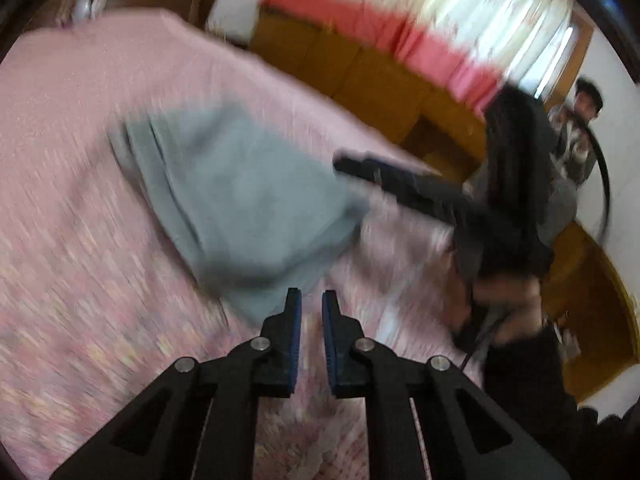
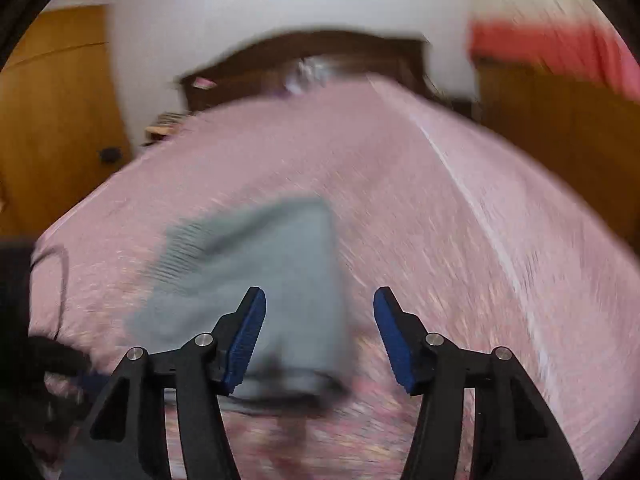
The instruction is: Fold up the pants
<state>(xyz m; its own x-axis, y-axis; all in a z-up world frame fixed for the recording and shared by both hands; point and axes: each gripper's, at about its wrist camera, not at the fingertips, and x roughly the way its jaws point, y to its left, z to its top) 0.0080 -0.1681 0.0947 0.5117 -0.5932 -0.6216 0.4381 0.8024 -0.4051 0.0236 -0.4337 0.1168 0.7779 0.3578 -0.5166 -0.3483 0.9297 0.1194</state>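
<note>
The grey pants (image 1: 240, 184) lie folded in a compact bundle on the pink bedspread (image 1: 60, 160). My left gripper (image 1: 311, 294) hovers just short of the bundle's near corner, with only a slim gap between its blue pads and nothing in it. In the left wrist view my right gripper (image 1: 360, 168) reaches in from the right, its tips at the bundle's right edge. In the right wrist view the right gripper (image 2: 319, 292) stands open above the near part of the pants (image 2: 260, 272), gripping nothing. Both views are motion-blurred.
The bedspread (image 2: 440, 220) covers a wide bed with a dark headboard (image 2: 320, 52) at the far end. Wooden cabinets (image 1: 360, 76) topped with red cloth run along the bed's side. A person (image 1: 580, 132) stands at the back right. A wooden door (image 2: 52, 120) is at the left.
</note>
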